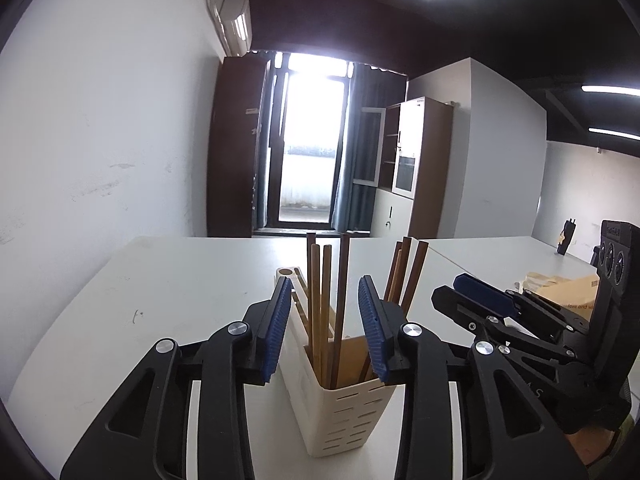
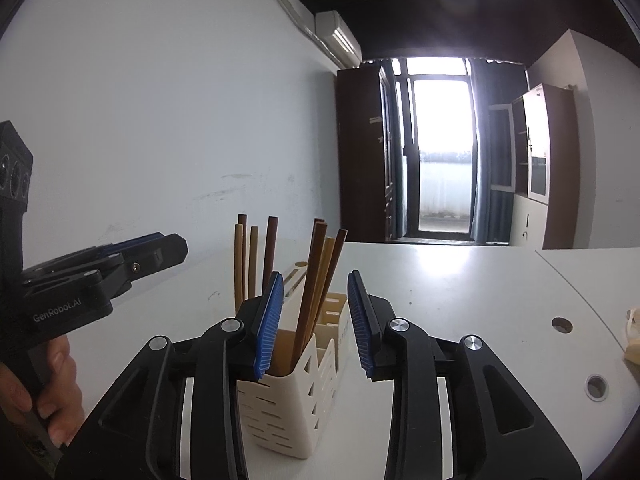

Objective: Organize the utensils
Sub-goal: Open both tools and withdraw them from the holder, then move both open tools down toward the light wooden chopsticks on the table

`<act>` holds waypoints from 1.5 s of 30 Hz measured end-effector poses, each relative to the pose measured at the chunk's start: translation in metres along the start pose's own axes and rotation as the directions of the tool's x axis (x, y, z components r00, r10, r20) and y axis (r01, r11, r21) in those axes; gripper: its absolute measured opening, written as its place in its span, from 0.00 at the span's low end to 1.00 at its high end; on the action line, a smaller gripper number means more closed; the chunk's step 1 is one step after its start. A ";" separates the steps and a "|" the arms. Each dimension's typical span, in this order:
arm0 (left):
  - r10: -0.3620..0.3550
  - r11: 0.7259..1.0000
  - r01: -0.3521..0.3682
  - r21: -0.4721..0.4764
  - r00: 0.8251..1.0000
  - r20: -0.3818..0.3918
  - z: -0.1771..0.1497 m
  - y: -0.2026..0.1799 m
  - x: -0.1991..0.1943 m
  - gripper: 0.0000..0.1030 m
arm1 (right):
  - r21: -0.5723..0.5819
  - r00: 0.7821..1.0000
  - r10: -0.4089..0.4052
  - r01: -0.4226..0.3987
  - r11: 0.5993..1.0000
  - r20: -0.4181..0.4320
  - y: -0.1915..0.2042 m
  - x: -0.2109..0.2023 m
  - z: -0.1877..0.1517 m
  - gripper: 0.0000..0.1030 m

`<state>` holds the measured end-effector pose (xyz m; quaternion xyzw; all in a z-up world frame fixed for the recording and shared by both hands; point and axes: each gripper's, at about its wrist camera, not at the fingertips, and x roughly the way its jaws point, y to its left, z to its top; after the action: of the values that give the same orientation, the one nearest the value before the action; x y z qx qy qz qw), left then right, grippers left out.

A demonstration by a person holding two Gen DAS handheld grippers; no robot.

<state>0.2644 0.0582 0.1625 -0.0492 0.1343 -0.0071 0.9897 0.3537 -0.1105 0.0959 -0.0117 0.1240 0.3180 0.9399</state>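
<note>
White slotted holder (image 1: 340,412): standing upright on the white bench (image 1: 160,300), chopsticks (image 1: 320,300) sticking up from its compartments, some leaning.
Left gripper (image 1: 324,332): hovering just over the holder's near end, blue-padded fingers (image 1: 276,332) standing apart, gripping nothing.
Right gripper (image 2: 316,324): hovering beside the holder, fingers (image 2: 268,328) likewise spread, gripping nothing.
Brown paper bag (image 1: 568,292): lying on the bench, well to the right of the holder.
</note>
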 end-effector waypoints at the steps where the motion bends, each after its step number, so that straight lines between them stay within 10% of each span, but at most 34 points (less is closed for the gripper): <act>1: 0.001 1.000 -0.001 0.001 1.000 -0.005 -0.001 0.000 -0.002 0.36 | -0.005 1.000 0.000 0.000 1.000 -0.008 0.001 -0.001 -0.001 0.35; 28: 0.002 1.000 -0.004 -0.010 0.981 -0.195 -0.066 0.000 -0.050 0.59 | -0.004 0.966 -0.055 0.056 0.998 -0.253 0.030 -0.046 -0.052 0.63; 40: 0.002 1.000 -0.008 -0.027 0.974 -0.227 -0.087 0.005 -0.054 0.64 | 0.008 0.870 -0.041 0.052 0.999 -0.492 0.046 -0.028 -0.096 0.64; 45: -0.031 0.999 0.026 -0.025 0.974 -0.225 -0.092 0.003 -0.051 0.68 | 0.053 0.793 -0.004 0.045 0.998 -0.609 0.048 -0.011 -0.117 0.64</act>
<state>0.1911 0.0538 0.0876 -0.0610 0.2448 -0.0254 0.9673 0.2898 -0.0908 -0.0124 -0.0844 0.4295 0.2810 0.8541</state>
